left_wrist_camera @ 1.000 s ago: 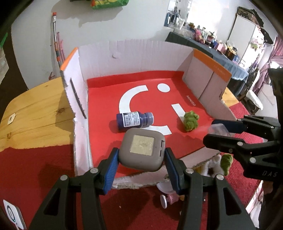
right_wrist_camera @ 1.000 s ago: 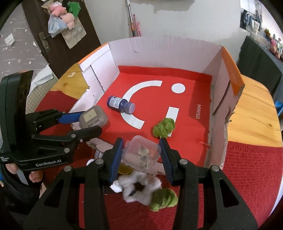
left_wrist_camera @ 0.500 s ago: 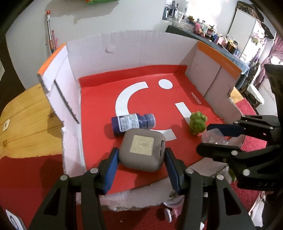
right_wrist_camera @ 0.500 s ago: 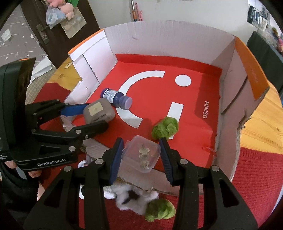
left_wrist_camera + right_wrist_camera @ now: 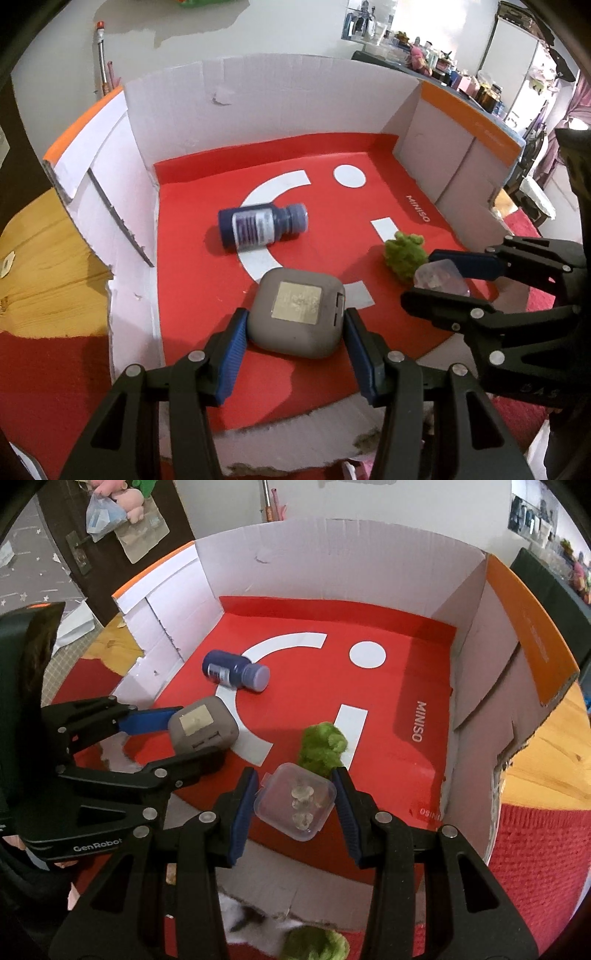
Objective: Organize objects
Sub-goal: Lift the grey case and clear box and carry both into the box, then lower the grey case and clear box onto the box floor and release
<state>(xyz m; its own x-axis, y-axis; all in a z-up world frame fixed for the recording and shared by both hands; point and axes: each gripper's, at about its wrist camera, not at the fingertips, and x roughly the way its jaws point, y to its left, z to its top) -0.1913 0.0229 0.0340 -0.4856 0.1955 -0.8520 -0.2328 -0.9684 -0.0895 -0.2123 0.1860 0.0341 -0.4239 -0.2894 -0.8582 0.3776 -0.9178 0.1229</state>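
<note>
My left gripper point(image 5: 293, 319) is shut on a grey rounded case point(image 5: 297, 312) and holds it over the front of the red-floored cardboard box point(image 5: 280, 92). My right gripper point(image 5: 293, 794) is shut on a small clear plastic box point(image 5: 295, 805) over the box's front edge, just before a green fuzzy toy point(image 5: 321, 747). A dark blue bottle point(image 5: 260, 229) lies on its side on the box floor. The grey case also shows in the right wrist view point(image 5: 203, 729), and the clear box in the left wrist view point(image 5: 441, 277).
The box walls rise on the left, back and right; the front wall is folded flat. A white fluffy toy point(image 5: 251, 919) and a second green toy point(image 5: 317, 943) lie on the red cloth point(image 5: 535, 867) in front of the box. Wooden tabletop point(image 5: 37, 266) shows at both sides.
Both grippers have moved forward from in front of the box to over its floor, each carrying its object. The bottle and green toy in the box have not moved.
</note>
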